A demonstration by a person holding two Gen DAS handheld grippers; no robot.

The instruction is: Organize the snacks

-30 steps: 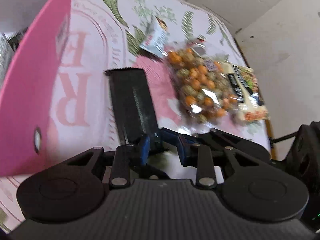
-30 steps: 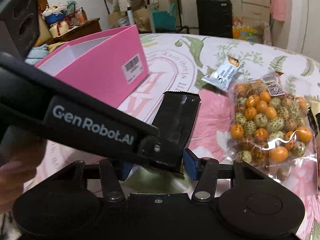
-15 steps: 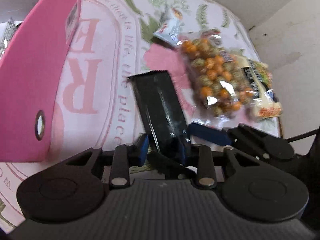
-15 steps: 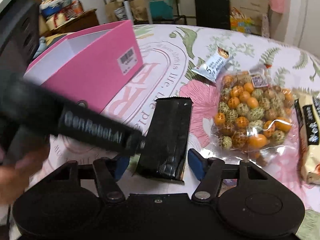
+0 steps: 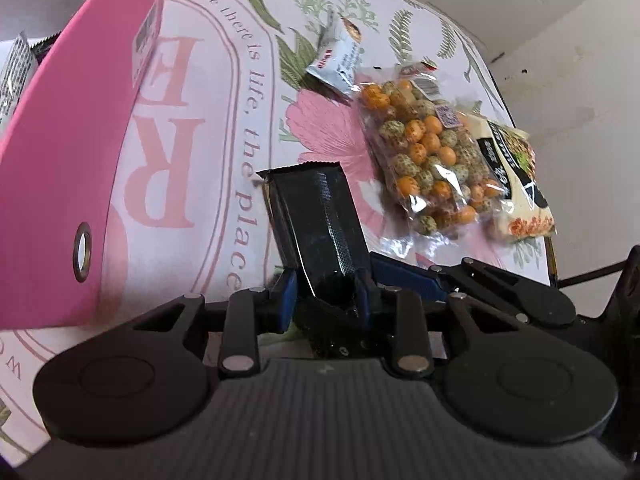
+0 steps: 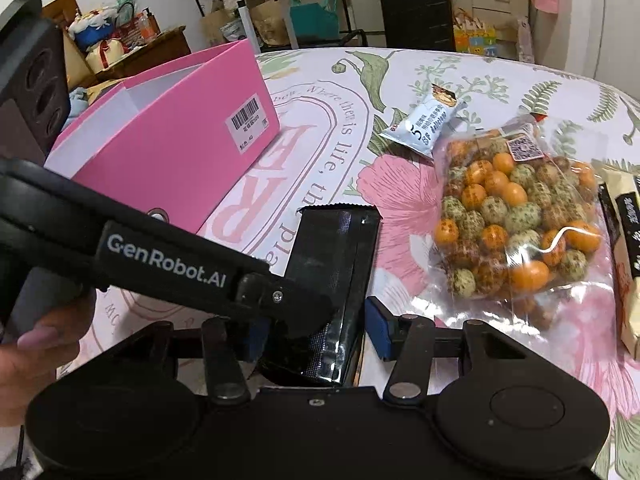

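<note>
A black snack packet (image 5: pixel 320 220) lies on the printed tablecloth, its near end between the blue pads of my left gripper (image 5: pixel 326 298), which is shut on it. It also shows in the right wrist view (image 6: pixel 332 264), where my right gripper (image 6: pixel 314 334) is open around its near end, with the left gripper's arm crossing in front. A pink box (image 6: pixel 176 148) stands open to the left; it also shows in the left wrist view (image 5: pixel 68 168). A clear bag of orange and green balls (image 6: pixel 516 216) lies to the right.
A small white-blue packet (image 6: pixel 424 124) lies beyond the black one. A cream packet (image 5: pixel 516 184) lies at the table's right edge by the wall. Packets show inside the pink box (image 5: pixel 16 68). Furniture and a black suitcase (image 6: pixel 416 4) stand beyond the table.
My left gripper has closed its pads on the near end of the black packet. The right gripper has opened and drawn back slightly. The packet has shifted a little.
</note>
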